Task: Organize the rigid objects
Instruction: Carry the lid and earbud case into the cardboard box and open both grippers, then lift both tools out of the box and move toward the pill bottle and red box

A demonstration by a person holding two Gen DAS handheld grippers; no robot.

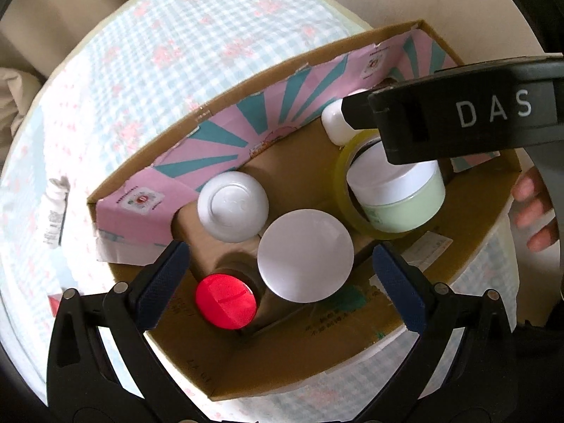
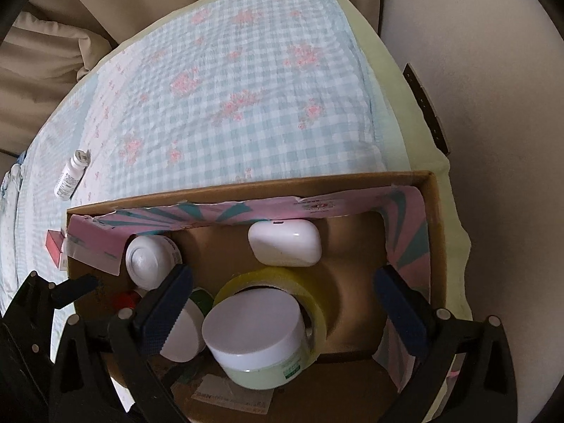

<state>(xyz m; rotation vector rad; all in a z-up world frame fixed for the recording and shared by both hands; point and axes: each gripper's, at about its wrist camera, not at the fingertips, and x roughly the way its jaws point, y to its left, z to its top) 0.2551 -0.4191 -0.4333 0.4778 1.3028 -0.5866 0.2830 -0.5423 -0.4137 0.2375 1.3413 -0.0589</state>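
A cardboard box (image 1: 370, 320) with a pink and teal lining stands on a checked cloth. Inside are a red-capped bottle (image 1: 225, 301), a wide white lid (image 1: 305, 255), a white domed jar (image 1: 232, 206), a pale green jar with a white lid (image 1: 402, 197) resting in a yellow tape roll (image 1: 343, 172), and a small white case (image 1: 335, 120). My left gripper (image 1: 280, 285) is open above the white lid and red cap. My right gripper (image 2: 282, 303) is open above the green jar (image 2: 261, 342) and tape roll (image 2: 282, 282); the white case (image 2: 285, 243) lies beyond.
A white pill bottle (image 2: 72, 172) lies on the cloth (image 2: 246, 88) left of the box, also seen in the left wrist view (image 1: 54, 208). A small pink box (image 2: 53, 243) sits by the box's left wall. The person's fingers (image 1: 532, 211) show at the right.
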